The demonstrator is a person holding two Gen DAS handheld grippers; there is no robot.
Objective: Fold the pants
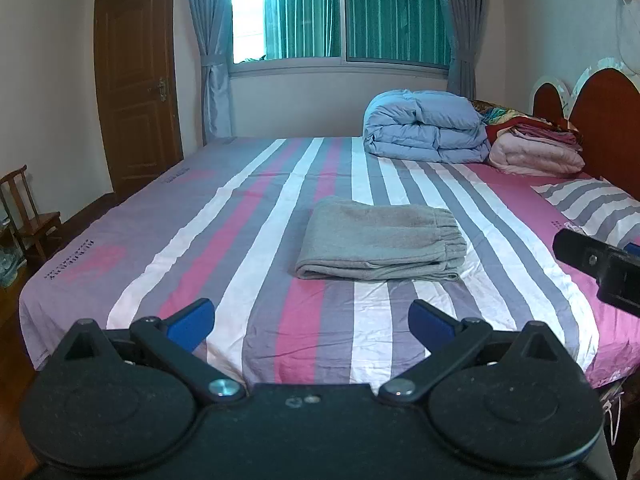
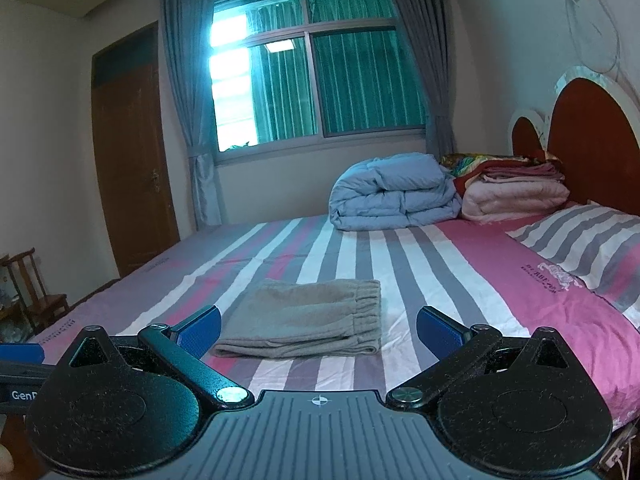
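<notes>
The grey pants lie folded in a neat rectangle on the striped bed sheet, waistband to the right. They also show in the right wrist view. My left gripper is open and empty, held back from the pants above the near bed edge. My right gripper is open and empty, also short of the pants. Part of the right gripper's body shows at the right edge of the left wrist view.
A folded blue duvet and pink blankets sit at the far side by the red headboard. A striped pillow lies at right. A wooden chair and a door stand at left.
</notes>
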